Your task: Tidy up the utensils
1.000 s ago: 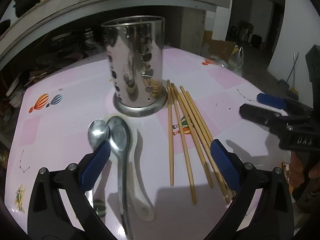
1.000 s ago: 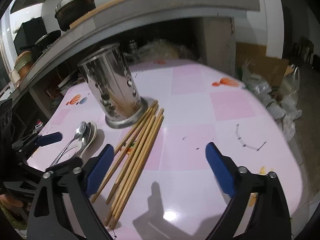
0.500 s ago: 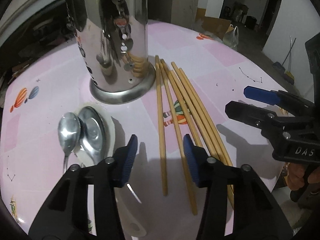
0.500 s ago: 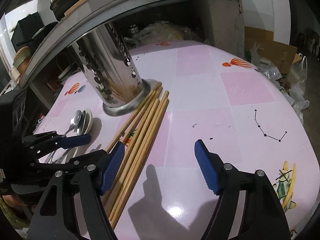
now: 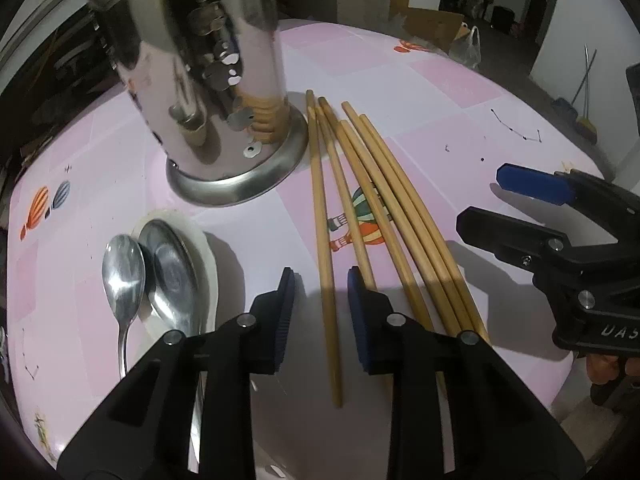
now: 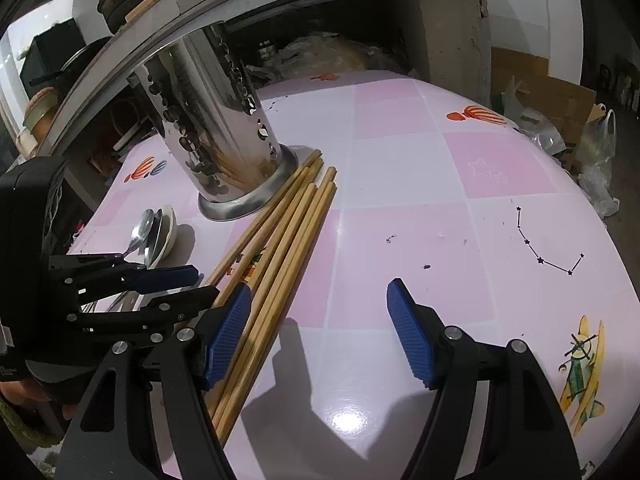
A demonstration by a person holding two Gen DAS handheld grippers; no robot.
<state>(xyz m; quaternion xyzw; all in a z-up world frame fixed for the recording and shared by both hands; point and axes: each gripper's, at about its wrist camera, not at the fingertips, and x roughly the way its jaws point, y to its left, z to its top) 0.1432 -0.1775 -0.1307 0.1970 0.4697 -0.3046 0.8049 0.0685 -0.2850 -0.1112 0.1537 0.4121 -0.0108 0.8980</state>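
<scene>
- Left gripper (image 5: 320, 296): fingers closing, straddling the leftmost chopstick (image 5: 323, 240). Gap visible on both sides of the stick, pads not pressing on it.
- Right gripper (image 6: 320, 332): fingers spread wide, nothing between them but bare worktop (image 6: 400, 168). Its left pad (image 6: 226, 332) sits just over the near ends of the chopstick bundle (image 6: 280, 248); can't tell if it touches.
- Chopsticks: six wooden sticks lying flat on the pink checked worktop, roughly parallel, far tips just beside the holder base. Leftmost one lies slightly apart from the rest at the near end.
- Utensil holder (image 5: 208, 80): perforated steel cylinder with flared base, upright on the worktop, behind the chopsticks and spoons. Chopsticks reflected in its wall.
- Spoons: two metal spoons (image 5: 124, 276) side by side, one bowl nested in a white ceramic spoon (image 5: 204, 256). All left of the left gripper, in front of the holder, near but apart from its base.
- Both grippers angled down at the worktop, close to each other; left gripper shows at the left edge of the right wrist view.
</scene>
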